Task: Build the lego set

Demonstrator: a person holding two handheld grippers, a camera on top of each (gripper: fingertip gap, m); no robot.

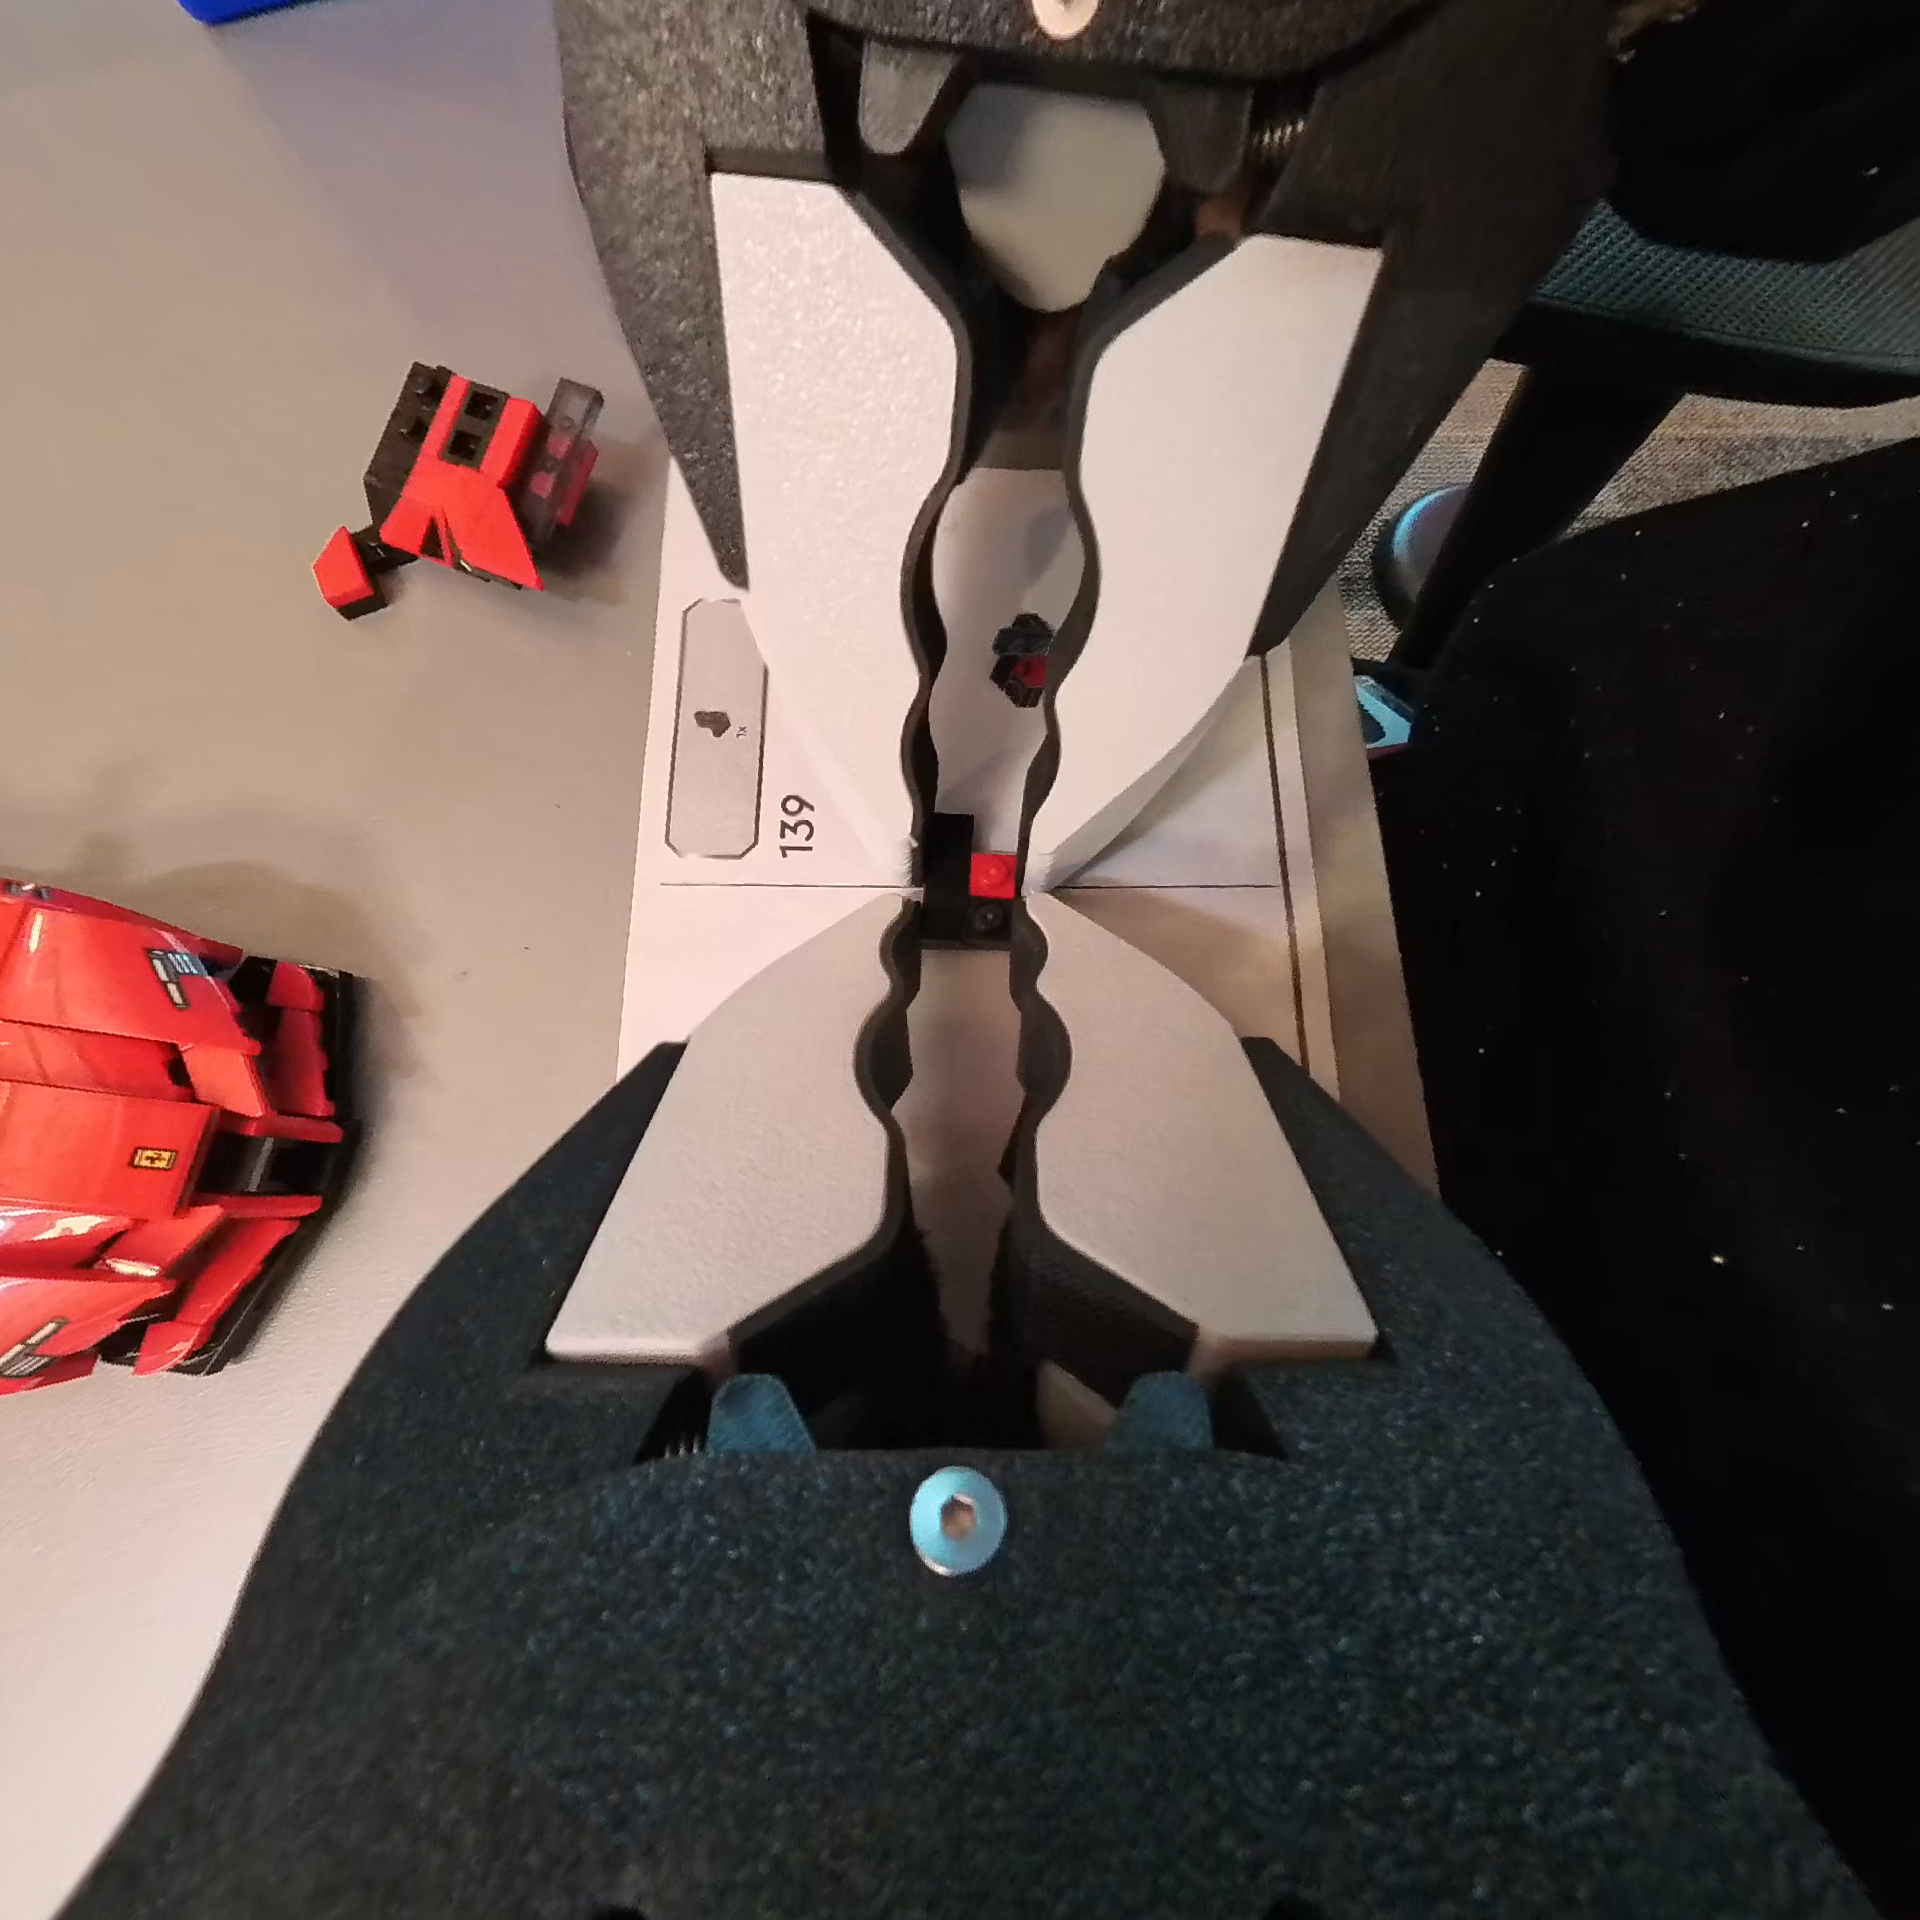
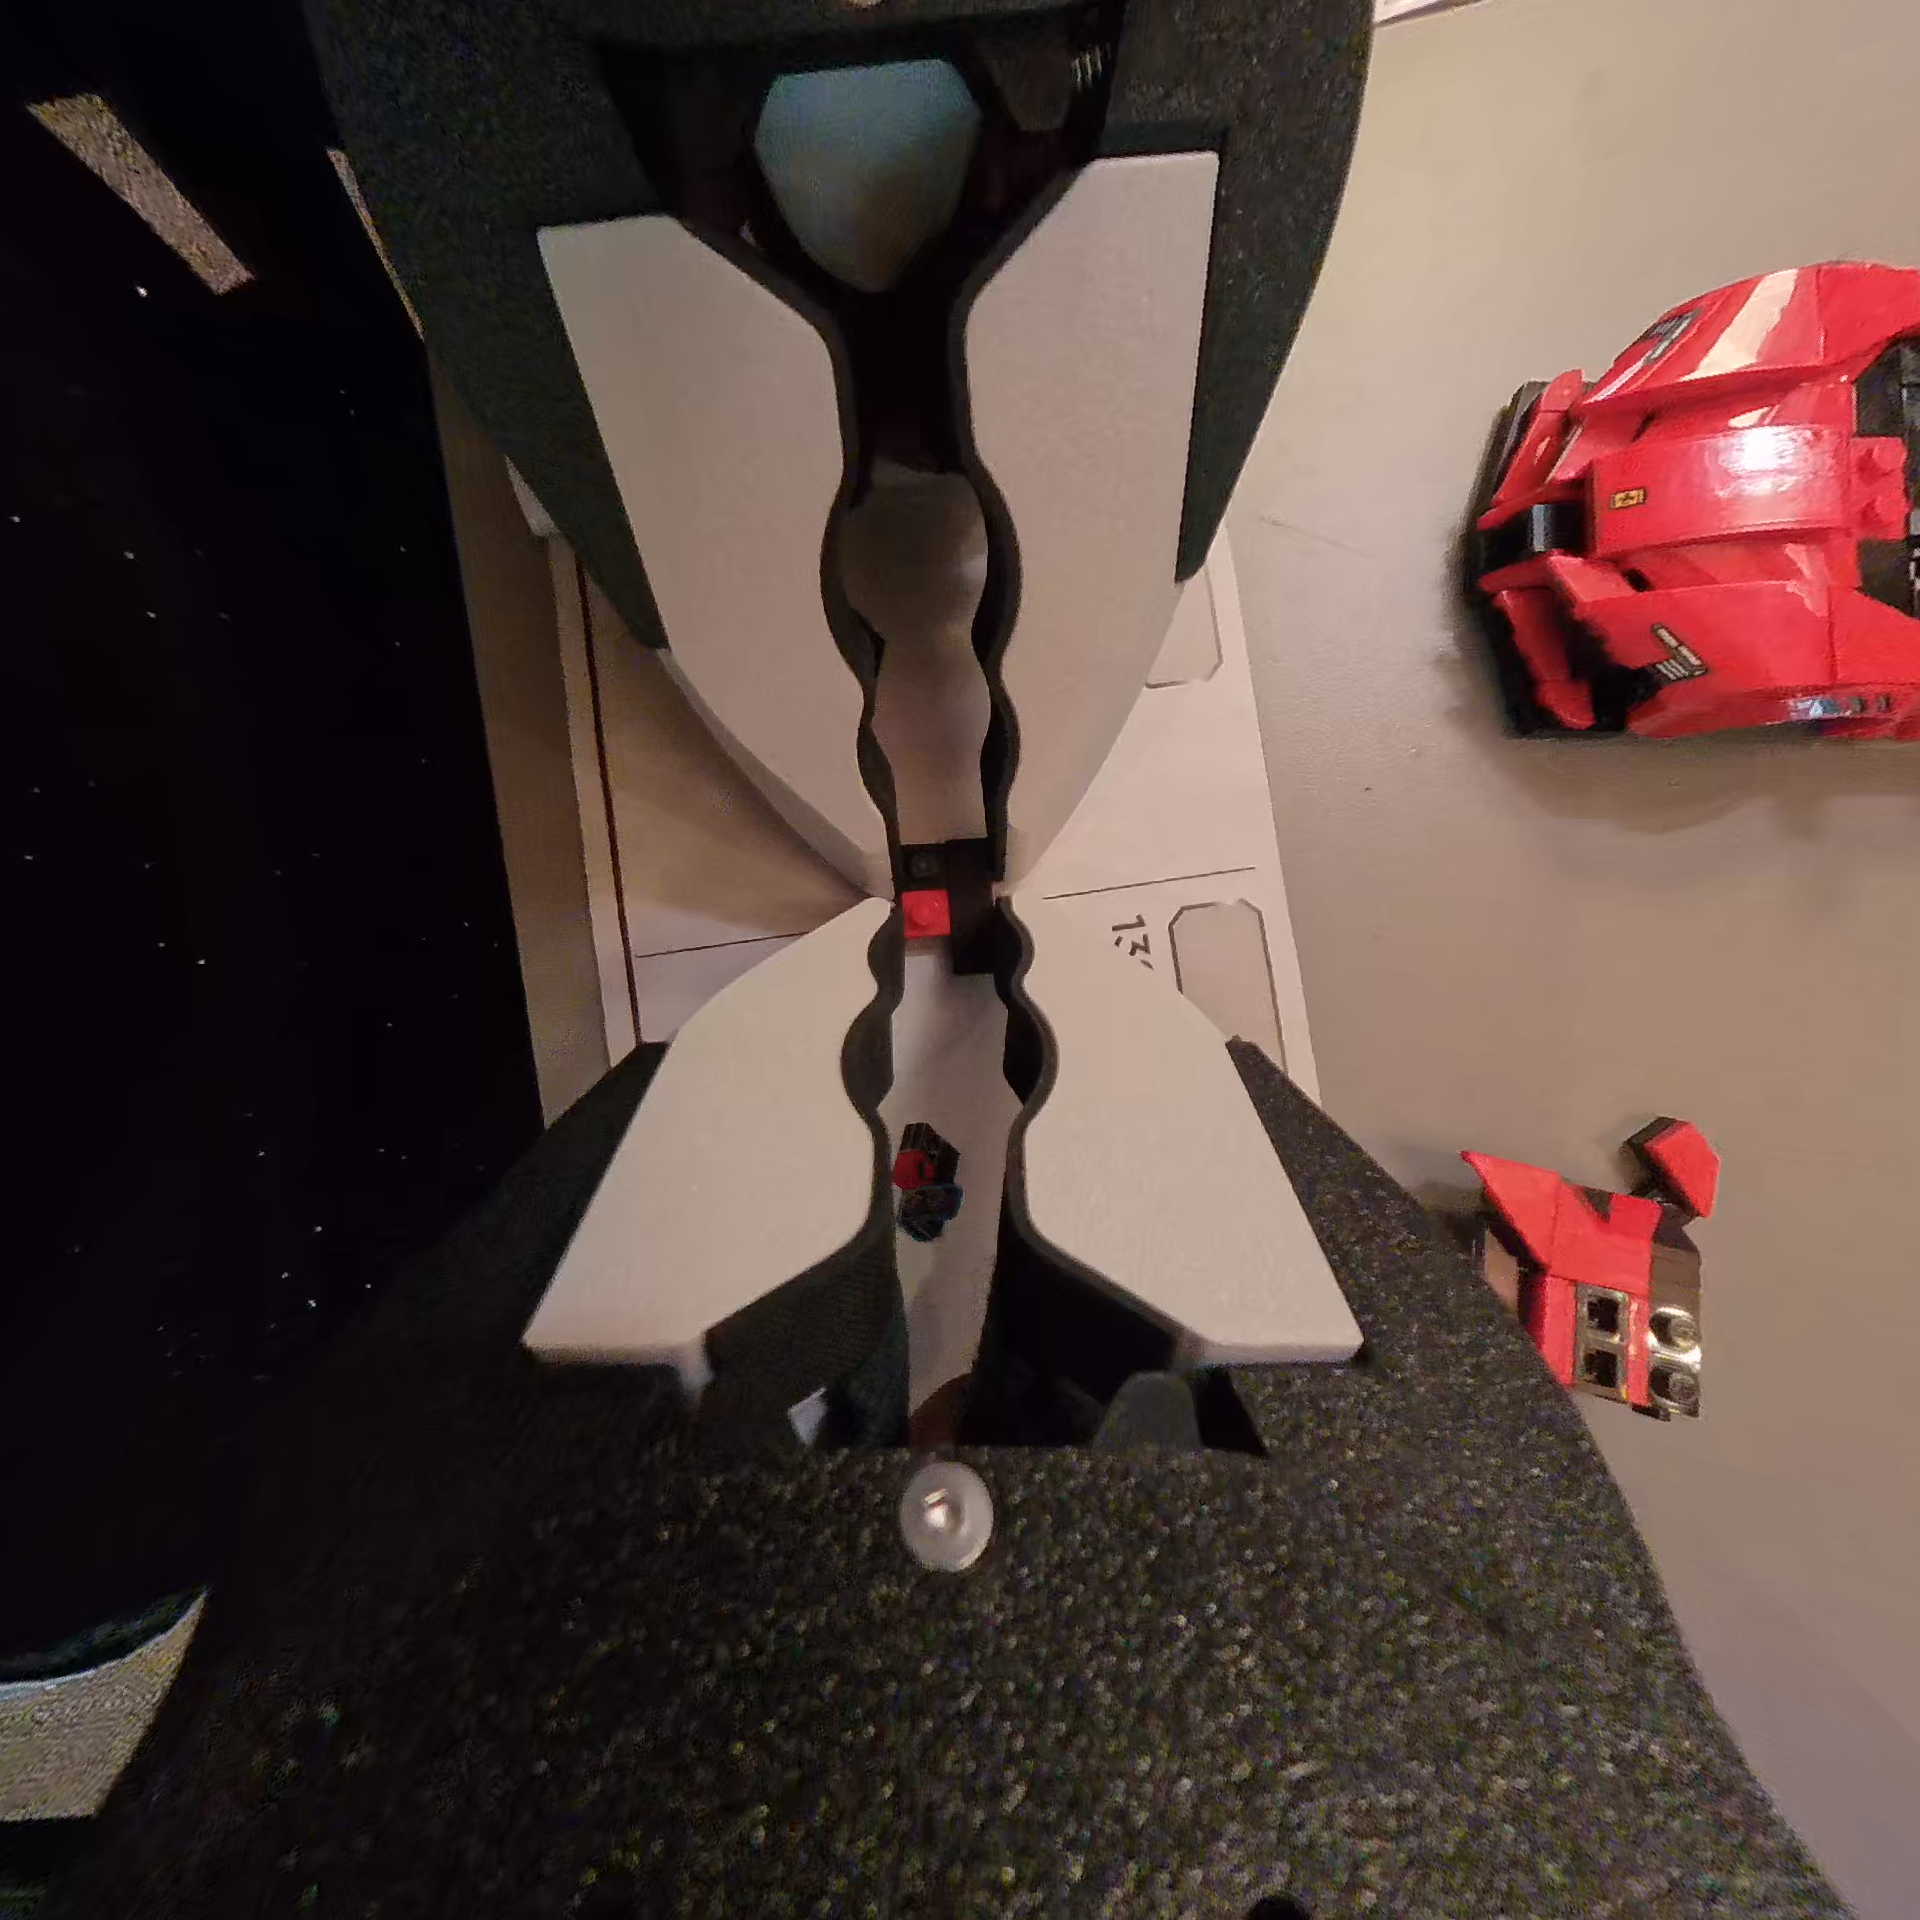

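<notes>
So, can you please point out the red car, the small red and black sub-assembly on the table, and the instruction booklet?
red car (image 2: 1725, 509), right wrist view, on its glossy red bodywork.
red and black sub-assembly (image 1: 462, 494), left wrist view, on its red sloped top.
instruction booklet (image 1: 821, 343), left wrist view, on the bare white page.

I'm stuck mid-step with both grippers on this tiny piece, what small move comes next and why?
Probably squeeze the two grippers gently together: the left gripper and right gripper meet tip to tip on the small black and red assembly above the instruction booklet, so pressing should seat it.
</notes>
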